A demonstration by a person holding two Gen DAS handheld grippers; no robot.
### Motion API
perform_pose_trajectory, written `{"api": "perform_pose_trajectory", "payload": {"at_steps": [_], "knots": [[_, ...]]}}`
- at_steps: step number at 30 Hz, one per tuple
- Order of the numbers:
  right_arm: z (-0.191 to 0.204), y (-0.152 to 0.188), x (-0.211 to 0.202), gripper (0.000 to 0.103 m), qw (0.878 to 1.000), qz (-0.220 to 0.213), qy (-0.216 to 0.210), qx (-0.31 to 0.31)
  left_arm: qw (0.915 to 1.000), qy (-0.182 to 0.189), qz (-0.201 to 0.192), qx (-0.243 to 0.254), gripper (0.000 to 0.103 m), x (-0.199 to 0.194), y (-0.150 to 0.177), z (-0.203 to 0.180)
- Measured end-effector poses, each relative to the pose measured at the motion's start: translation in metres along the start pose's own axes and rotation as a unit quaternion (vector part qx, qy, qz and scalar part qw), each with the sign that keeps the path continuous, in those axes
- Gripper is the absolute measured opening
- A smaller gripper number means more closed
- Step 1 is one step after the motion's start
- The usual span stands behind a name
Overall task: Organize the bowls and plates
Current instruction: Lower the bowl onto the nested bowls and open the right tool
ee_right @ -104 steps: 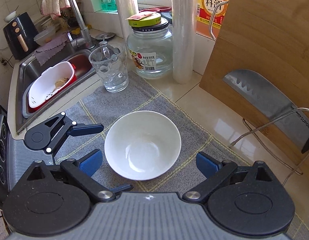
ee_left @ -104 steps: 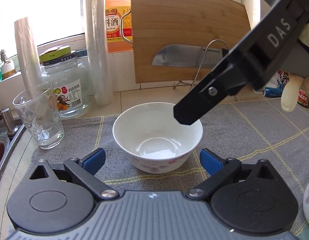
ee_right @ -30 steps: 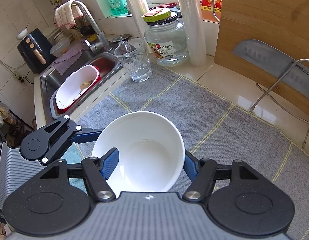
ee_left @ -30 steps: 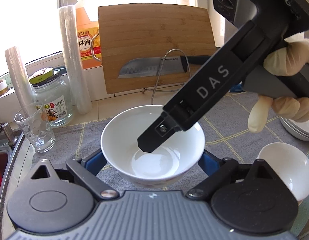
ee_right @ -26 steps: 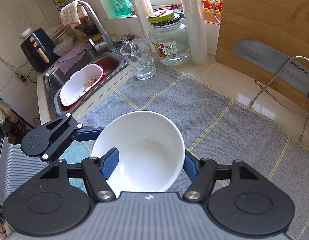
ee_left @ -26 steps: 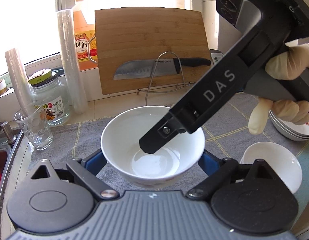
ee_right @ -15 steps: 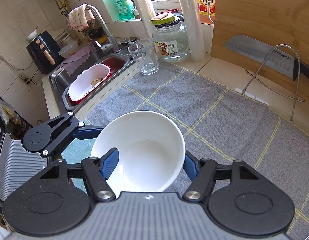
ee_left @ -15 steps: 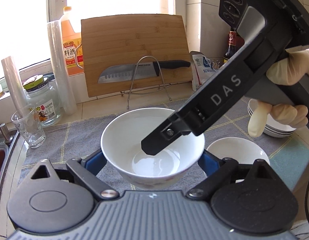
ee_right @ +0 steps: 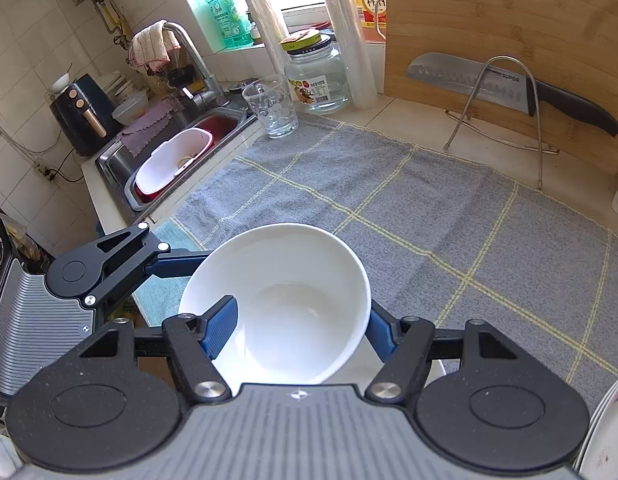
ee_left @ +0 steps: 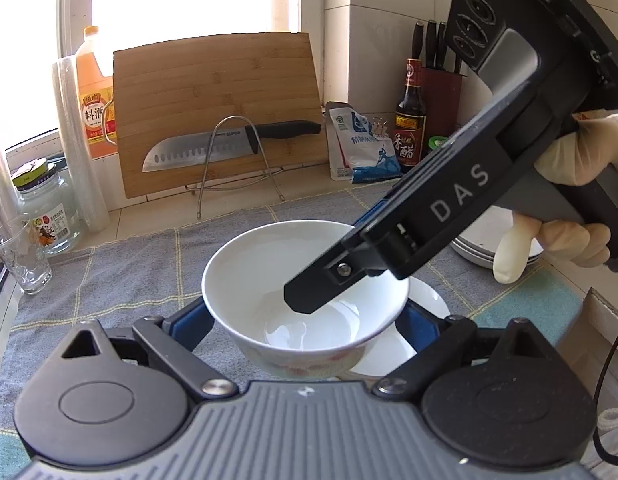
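Note:
A white bowl (ee_left: 269, 280) with a flowered outside hangs above the grey towel (ee_left: 121, 272), held by both grippers. My left gripper (ee_left: 305, 322) clasps its outer sides with the blue pads (ee_left: 189, 320). My right gripper (ee_right: 299, 332) is shut on its wall, one finger (ee_left: 321, 284) inside and the other outside the rim. In the right wrist view the bowl (ee_right: 293, 280) tilts toward me. A second white bowl (ee_left: 429, 300) sits on the towel directly beneath. A stack of white plates (ee_left: 477, 246) lies at the right.
A knife (ee_left: 213, 148) rests on a wire stand before a bamboo cutting board (ee_left: 217, 92). A glass (ee_right: 273, 108), a jar (ee_right: 317, 76) and film rolls stand by the sink (ee_right: 181, 156). Sauce bottles (ee_left: 409, 120) and a pouch sit at the back right.
Both grippers have carried the bowl rightward across the towel. The glass and jar have slid away to the left, and the second bowl now lies under the held one.

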State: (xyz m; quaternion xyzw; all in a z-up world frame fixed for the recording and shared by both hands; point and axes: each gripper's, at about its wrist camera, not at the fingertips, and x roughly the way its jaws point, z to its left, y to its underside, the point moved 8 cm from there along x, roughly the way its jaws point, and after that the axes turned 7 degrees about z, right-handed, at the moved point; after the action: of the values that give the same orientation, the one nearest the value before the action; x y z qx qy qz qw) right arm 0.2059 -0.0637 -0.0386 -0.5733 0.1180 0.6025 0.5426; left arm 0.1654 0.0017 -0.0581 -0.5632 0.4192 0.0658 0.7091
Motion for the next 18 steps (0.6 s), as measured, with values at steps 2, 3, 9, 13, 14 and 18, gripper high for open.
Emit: {"api": "perform_pose_trajectory", "payload": {"at_steps": [2, 3, 9, 13, 14, 18], "knots": [[-0.004, 0.006, -0.006, 0.073, 1.0, -0.002, 0.001, 0.005, 1.0, 0.008, 0.0, 0.002, 0.096, 0.001, -0.001, -0.008], [-0.006, 0.009, -0.008, 0.073, 1.0, -0.003, 0.002, 0.007, 0.9999, 0.01, 0.001, 0.005, 0.096, 0.003, -0.001, -0.011], [-0.019, 0.026, -0.019, 0.073, 1.0, -0.005, 0.015, 0.024, 0.9994, 0.032, 0.004, 0.012, 0.096, 0.009, -0.002, -0.031], [-0.026, 0.036, -0.022, 0.073, 0.999, -0.003, 0.022, 0.034, 0.9988, 0.044, 0.008, 0.017, 0.096, 0.013, 0.0, -0.044], [-0.028, 0.039, -0.022, 0.073, 0.999, -0.002, 0.024, 0.037, 0.9987, 0.048, 0.01, 0.017, 0.096, 0.014, 0.001, -0.046], [-0.032, 0.045, -0.021, 0.074, 0.999, 0.002, 0.027, 0.044, 0.9982, 0.056, 0.014, 0.017, 0.096, 0.018, 0.003, -0.05]]}}
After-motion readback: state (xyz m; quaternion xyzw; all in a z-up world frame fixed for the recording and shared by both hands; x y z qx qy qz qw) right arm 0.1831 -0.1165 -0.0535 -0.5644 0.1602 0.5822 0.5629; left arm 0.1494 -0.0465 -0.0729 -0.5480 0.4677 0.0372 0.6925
